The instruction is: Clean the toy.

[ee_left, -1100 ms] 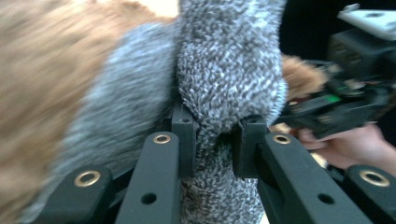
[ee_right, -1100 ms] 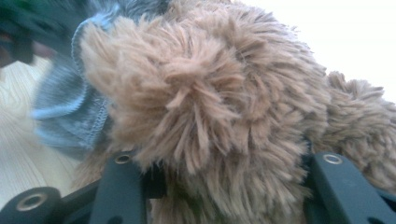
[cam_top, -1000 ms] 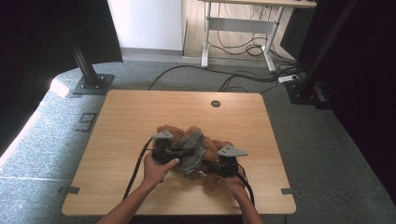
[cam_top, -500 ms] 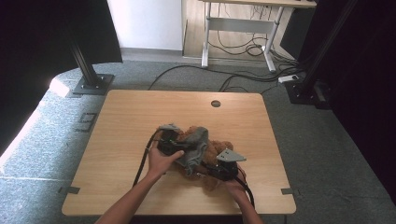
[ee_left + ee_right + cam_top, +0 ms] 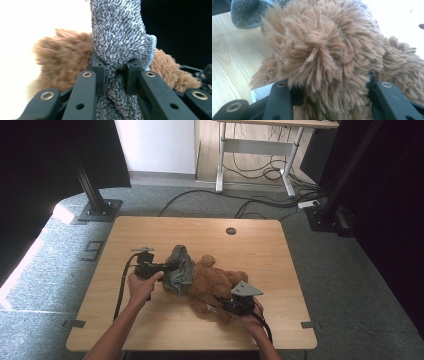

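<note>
Comparing to earlier: left gripper (image 5: pixel 169 267) now farther left, grey cloth (image 5: pixel 180 275) stretched off teddy bear (image 5: pixel 217 282).
left claw: clamped on grey cloth.
right gripper (image 5: pixel 223 302): clamped on teddy bear.

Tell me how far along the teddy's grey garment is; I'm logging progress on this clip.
Partly done, by the look of it. The grey knit garment sits bunched at one end of the brown teddy bear, most of its body bare. In hand: the left tongs pinch the knit fabric, and the right tongs clamp the bear's fur, holding it on the table. Which way the garment is going I can't tell.
</note>
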{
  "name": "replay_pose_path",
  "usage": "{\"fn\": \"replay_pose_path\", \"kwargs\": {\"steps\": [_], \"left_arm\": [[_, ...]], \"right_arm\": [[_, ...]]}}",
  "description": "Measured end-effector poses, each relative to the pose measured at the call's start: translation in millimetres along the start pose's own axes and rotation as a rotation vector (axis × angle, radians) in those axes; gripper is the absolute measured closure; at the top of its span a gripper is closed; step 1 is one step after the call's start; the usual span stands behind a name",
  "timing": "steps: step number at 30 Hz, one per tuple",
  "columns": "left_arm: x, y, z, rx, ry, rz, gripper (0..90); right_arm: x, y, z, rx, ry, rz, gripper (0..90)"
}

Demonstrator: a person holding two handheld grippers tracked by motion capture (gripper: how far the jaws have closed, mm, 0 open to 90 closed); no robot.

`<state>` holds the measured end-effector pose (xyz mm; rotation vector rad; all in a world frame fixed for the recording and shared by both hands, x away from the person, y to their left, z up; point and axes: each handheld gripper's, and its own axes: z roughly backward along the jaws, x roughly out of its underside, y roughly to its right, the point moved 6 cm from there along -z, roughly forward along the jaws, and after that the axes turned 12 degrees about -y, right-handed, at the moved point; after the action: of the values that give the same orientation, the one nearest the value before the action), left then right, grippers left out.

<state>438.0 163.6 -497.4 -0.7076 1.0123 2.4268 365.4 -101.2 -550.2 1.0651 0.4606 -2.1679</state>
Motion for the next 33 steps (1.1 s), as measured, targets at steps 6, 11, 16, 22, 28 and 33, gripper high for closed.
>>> {"fn": "replay_pose_path", "kwargs": {"steps": [6, 11, 16, 22, 28, 33], "left_arm": [[20.5, 1.4, -0.5, -0.004, 0.018, -0.027, 74.9], [36.8, 4.1, 0.8, 0.013, 0.044, -0.039, 75.3], [54.5, 6.1, 2.8, 0.028, 0.058, -0.051, 75.7], [59.4, 7.4, 1.7, 0.025, 0.060, -0.057, 75.9], [57.0, 7.0, 0.3, 0.025, 0.055, -0.051, 75.8], [57.7, 7.5, 1.1, 0.038, 0.055, -0.038, 75.5]], "right_arm": [[1.0, -0.6, 2.4, -0.007, 0.007, -0.017, 36.3], [1.0, 2.8, 13.7, -0.096, 0.017, -0.071, 24.2], [-9.4, 8.7, 25.4, -0.161, 0.068, -0.186, 16.9], [-28.1, 10.0, 25.6, -0.187, 0.090, -0.251, 14.9], [-37.3, 5.5, -5.3, -0.155, -0.045, -0.310, 16.3], [-36.2, -1.0, -9.1, -0.070, -0.091, -0.223, 44.1]]}}
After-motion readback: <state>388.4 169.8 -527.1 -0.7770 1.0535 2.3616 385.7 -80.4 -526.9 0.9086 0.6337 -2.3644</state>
